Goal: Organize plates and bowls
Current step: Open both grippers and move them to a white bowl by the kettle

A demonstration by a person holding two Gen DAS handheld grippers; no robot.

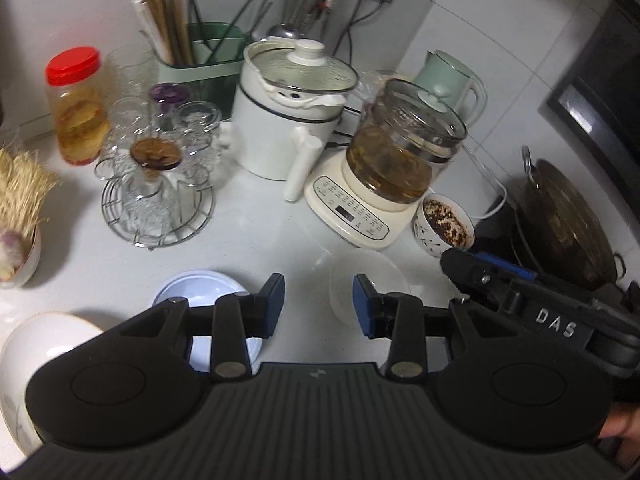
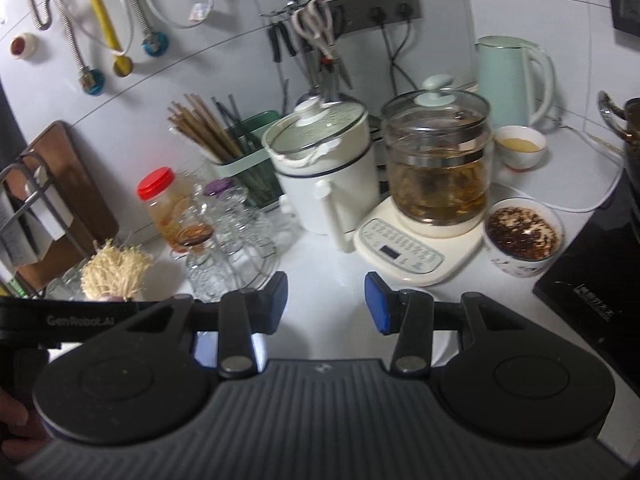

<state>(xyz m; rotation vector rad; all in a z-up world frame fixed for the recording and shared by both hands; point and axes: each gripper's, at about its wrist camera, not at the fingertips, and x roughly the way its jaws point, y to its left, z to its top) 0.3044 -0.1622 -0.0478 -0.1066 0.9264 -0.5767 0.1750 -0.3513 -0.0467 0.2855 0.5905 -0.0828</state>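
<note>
Left wrist view: left gripper (image 1: 319, 306) jaws apart, holding nothing, above counter (image 1: 256, 232). Blue plate (image 1: 200, 292) near side of glass rack (image 1: 156, 196), partly under left finger; clear bowl (image 1: 370, 284) toward kettle (faint outline); white bowl (image 1: 44, 344) further left. Right gripper (image 2: 326, 302) jaws apart, empty.

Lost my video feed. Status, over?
Left gripper open, empty; right gripper open, empty. Blue plate and white bowl untouched on counter. Nothing blocking.

White counter (image 1: 256, 232) bears blue plate (image 1: 200, 288), clear bowl (image 1: 370, 280).
</note>
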